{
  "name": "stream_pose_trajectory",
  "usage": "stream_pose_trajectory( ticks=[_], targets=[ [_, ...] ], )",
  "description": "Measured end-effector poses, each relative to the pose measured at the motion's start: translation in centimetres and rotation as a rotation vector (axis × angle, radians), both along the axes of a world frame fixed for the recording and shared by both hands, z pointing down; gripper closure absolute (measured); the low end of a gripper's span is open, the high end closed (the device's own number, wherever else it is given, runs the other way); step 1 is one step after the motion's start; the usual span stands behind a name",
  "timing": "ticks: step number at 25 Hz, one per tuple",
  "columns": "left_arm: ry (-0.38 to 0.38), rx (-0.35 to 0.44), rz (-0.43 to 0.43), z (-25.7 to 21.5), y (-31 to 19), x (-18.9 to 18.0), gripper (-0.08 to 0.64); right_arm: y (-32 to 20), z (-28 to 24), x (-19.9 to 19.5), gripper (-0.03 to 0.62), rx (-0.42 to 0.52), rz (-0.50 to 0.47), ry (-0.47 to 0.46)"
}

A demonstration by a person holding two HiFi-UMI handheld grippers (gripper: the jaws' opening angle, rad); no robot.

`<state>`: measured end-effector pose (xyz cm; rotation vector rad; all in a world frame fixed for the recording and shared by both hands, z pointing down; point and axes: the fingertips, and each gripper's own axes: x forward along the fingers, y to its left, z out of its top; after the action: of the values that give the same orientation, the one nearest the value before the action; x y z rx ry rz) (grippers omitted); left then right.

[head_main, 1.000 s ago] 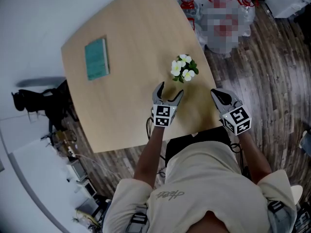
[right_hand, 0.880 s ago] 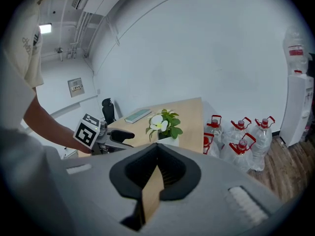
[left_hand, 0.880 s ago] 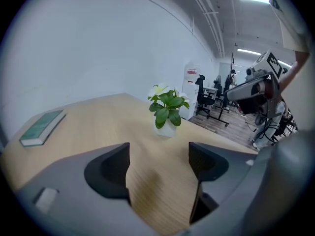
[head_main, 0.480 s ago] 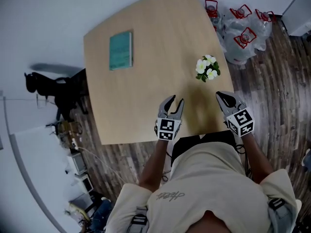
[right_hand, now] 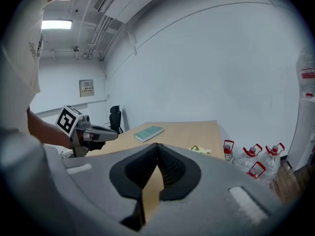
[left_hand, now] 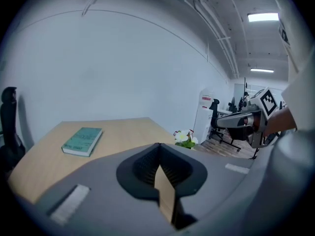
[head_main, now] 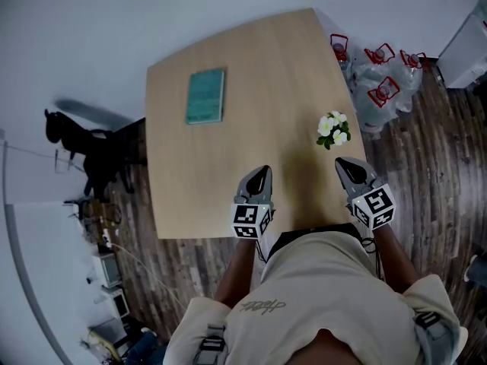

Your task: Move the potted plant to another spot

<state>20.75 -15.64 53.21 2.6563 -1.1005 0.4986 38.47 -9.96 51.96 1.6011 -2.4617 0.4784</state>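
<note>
The potted plant (head_main: 333, 129), white flowers over green leaves, stands on the wooden table (head_main: 251, 67) near its right edge. In the left gripper view the plant (left_hand: 185, 138) shows just beyond the jaws, and in the right gripper view the plant (right_hand: 199, 150) is low at the table's edge. My left gripper (head_main: 262, 172) hovers over the table's near edge, left of the plant and apart from it. Its jaws have just been closing and now meet with nothing between them (left_hand: 159, 144). My right gripper (head_main: 344, 163) is just below the plant, shut and empty (right_hand: 157, 144).
A teal book (head_main: 205, 96) lies on the far left part of the table. Several water bottles with red handles (head_main: 380, 63) stand on the wood floor right of the table. A black office chair (head_main: 84, 147) is at the left, and a white cabinet (head_main: 468, 48) at the far right.
The left jaws went from wide open to shut, empty. Both grippers drew back from the plant toward the table's near edge. The plant stayed where it stands.
</note>
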Motion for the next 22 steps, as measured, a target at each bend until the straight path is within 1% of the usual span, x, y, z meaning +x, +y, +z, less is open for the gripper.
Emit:
stream_pose_trajectory(
  ticks=[4, 10, 16, 22],
  targets=[
    [0.037, 0.045, 0.026, -2.5, -1.1, -0.3, 0.543, -0.9, -3.6, 0.3, 0.59, 0.092, 0.037, 0.014],
    [0.128, 0.08, 0.002, -6.1, -2.6, -1.7, 0.543, -2.0, -9.8, -0.4, 0.59, 0.229, 0.054, 0.021],
    [0.167, 0.197, 0.017, -11.0, -3.8, -2.9, 0.543, -3.7, -14.7, -1.2, 0.591, 0.342, 0.041, 0.04],
    [0.193, 0.28, -0.009, -15.3, -4.1, -4.8, 0.543, -4.1, -17.6, -2.6, 0.591, 0.404, 0.006, 0.063]
  ],
)
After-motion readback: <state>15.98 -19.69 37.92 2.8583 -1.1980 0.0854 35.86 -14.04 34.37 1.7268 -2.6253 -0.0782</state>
